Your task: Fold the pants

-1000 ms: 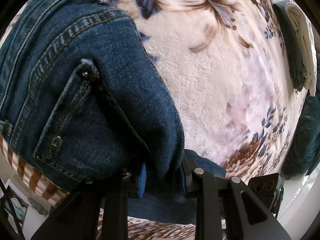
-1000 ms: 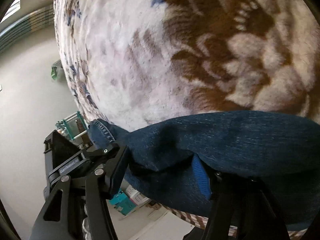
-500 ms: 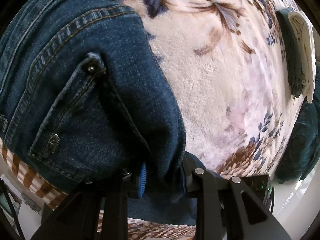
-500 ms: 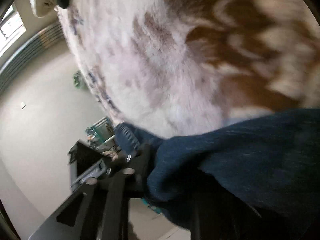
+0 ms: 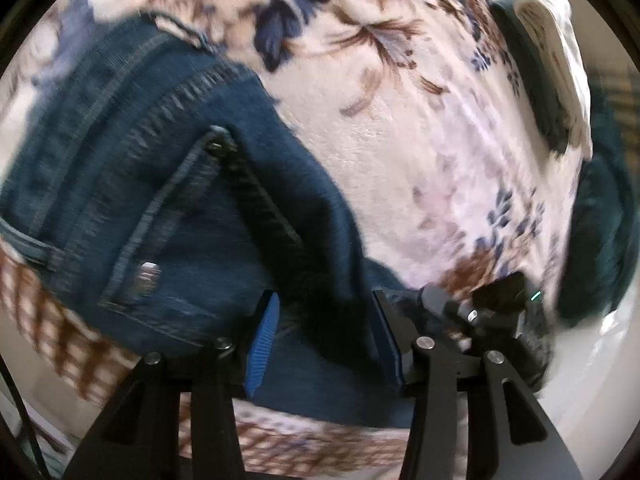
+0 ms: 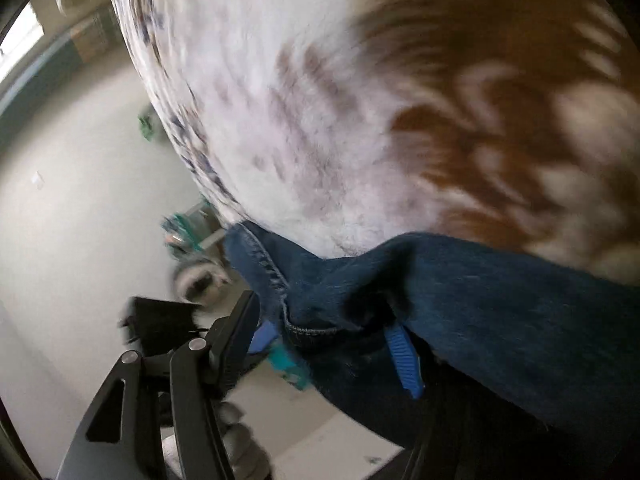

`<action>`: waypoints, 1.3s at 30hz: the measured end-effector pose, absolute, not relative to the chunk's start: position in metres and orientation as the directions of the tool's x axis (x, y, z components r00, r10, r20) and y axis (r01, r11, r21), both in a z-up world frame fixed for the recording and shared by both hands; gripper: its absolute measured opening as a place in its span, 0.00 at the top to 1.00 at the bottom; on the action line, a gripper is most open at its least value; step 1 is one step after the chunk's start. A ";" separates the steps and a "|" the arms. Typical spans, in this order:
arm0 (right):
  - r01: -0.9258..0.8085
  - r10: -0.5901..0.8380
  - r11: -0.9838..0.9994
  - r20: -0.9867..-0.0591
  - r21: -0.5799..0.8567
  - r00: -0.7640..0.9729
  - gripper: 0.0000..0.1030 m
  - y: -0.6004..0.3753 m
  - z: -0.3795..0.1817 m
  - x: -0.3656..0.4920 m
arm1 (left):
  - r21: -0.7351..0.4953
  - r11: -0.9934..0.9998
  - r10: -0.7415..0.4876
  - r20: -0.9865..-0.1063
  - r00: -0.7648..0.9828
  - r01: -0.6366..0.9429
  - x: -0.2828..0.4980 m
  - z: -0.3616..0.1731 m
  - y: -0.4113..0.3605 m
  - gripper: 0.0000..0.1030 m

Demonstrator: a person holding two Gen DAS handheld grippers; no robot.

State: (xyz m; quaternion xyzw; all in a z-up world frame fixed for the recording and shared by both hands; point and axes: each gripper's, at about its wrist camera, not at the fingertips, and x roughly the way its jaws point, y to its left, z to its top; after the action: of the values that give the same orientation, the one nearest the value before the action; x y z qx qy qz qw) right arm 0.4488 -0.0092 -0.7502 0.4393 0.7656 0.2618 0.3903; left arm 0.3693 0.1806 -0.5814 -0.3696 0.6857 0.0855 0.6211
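jeans lying on the floral blanket, left gripper opening over the pocket end, denim between its pads, right gripper opening around the hem at the blanket's edge

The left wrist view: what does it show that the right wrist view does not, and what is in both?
Only the left wrist view shows the jeans' pocket with its rivet, and folded clothes at the blanket's far edge. Only the right wrist view shows the stitched hem and the pale floor. Both show denim between opening tongs, left and right, on the floral blanket.
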 end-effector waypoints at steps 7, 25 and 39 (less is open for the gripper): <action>0.231 0.740 0.647 -0.527 0.726 -0.418 0.77 0.034 -0.720 0.469 | -0.189 0.877 -0.210 -0.978 0.001 -0.442 0.365 -0.596 0.190 0.58; 0.139 0.627 0.758 -0.652 0.637 -0.426 0.87 0.045 -0.709 0.516 | -0.220 0.876 -0.237 -0.971 0.016 -0.430 0.370 -0.603 0.191 0.58; 0.030 0.600 0.788 -0.756 0.615 -0.262 0.47 -0.027 -0.632 0.505 | -0.279 0.904 -0.260 -0.960 0.101 -0.325 0.421 -0.576 0.174 0.53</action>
State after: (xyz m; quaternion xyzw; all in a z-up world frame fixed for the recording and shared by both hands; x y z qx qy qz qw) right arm 0.5052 -0.0273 -0.6316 0.2090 0.7540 0.2495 0.5706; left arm 0.4213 0.1736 -0.5765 -0.2184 0.6702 0.0229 0.7090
